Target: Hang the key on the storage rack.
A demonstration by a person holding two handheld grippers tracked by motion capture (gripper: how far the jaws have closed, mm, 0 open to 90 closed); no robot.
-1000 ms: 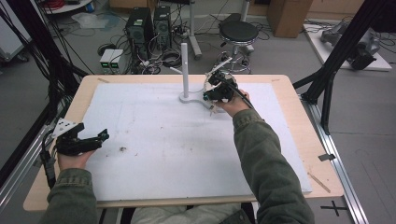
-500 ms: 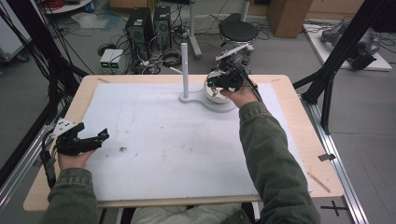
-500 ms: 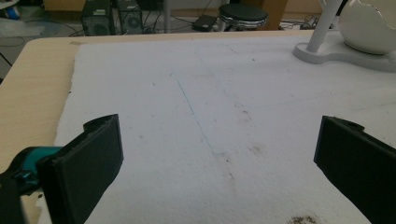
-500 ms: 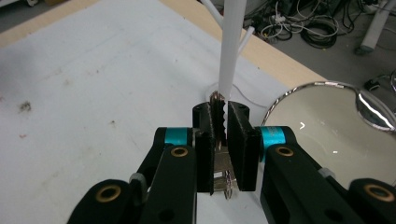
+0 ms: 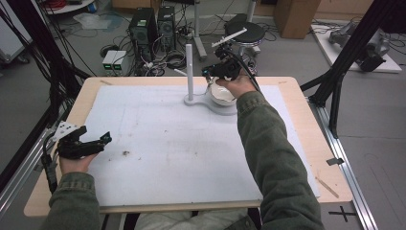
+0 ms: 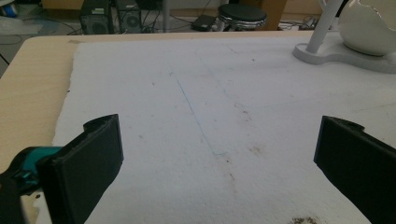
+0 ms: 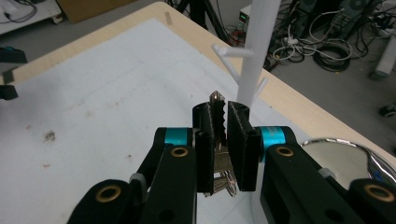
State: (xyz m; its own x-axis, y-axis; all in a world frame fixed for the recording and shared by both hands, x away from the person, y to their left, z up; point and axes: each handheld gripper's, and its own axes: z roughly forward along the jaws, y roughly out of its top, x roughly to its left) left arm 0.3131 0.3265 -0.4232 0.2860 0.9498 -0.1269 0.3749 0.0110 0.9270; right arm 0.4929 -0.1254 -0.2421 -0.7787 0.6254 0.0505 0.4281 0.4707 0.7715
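Keys [image 7: 218, 140] sit clamped in the right tool [image 7: 219, 112], jaws closed tight on them w/ one blade poking up past the tips & the rest of the bunch hanging below. Held that way prob. so a ring or loop can be brought to a peg. Right tool is up at the far side of the counter [image 5: 57, 143], over the white stand [image 5: 189, 72], a thin post w/ short pegs [image 7: 229, 50] sticking out. In the right gripper view the post rises just behind the jaws, pegs near but not touching the keys. Beside the post, on the same base, a white egg-like bowl [image 6: 369, 23]; its opening shows shiny at lower right of that view. Looks like hanging the keys on a peg is the job in hand.

Left tool [image 5: 84, 143] rests at the near left edge of the white mat [image 5: 167, 143], well apart from the stand; jaws spread wide, nothing between them, idle.
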